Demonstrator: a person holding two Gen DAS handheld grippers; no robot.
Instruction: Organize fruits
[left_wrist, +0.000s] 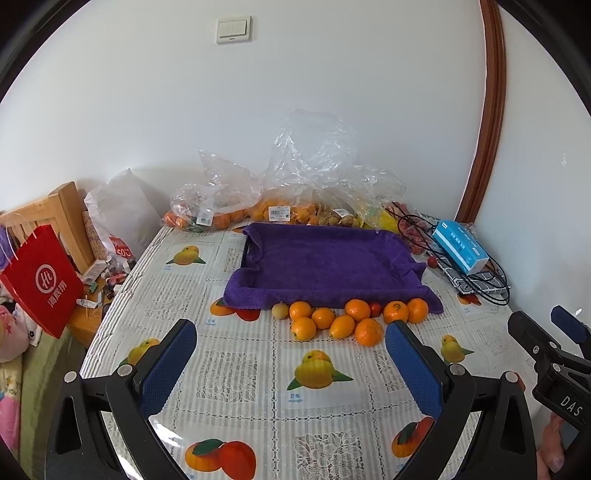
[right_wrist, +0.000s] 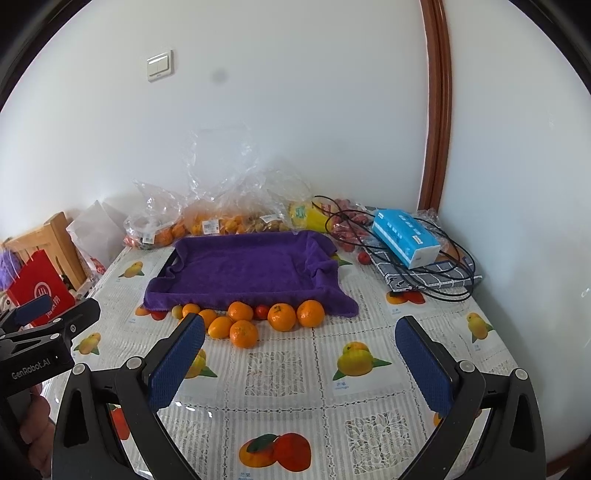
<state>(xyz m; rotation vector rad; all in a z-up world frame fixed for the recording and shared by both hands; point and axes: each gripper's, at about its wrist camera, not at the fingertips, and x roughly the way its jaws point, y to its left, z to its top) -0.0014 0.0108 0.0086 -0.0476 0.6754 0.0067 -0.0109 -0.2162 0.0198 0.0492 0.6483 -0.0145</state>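
Note:
A tray lined with a purple towel (left_wrist: 325, 266) (right_wrist: 243, 266) lies mid-table with nothing in it. Along its near edge sit several loose oranges (left_wrist: 357, 309) (right_wrist: 243, 334), a small red fruit (left_wrist: 375, 308) (right_wrist: 261, 312) and a pale yellowish fruit (left_wrist: 280, 310) (right_wrist: 177, 311). My left gripper (left_wrist: 290, 326) hovers open just short of the oranges, holding nothing. My right gripper (right_wrist: 300, 320) is also open and empty, slightly right of the pile. Each gripper shows at the edge of the other's view: the right gripper (left_wrist: 554, 343) and the left gripper (right_wrist: 40, 325).
Clear plastic bags of fruit (left_wrist: 221, 210) (right_wrist: 207, 221) line the wall behind the tray. A blue tissue box (left_wrist: 460, 247) (right_wrist: 404, 236), black cable and folded cloth lie at back right, with one red fruit (left_wrist: 432, 261) beside them. A red paper bag (left_wrist: 40, 280) hangs off the table's left edge.

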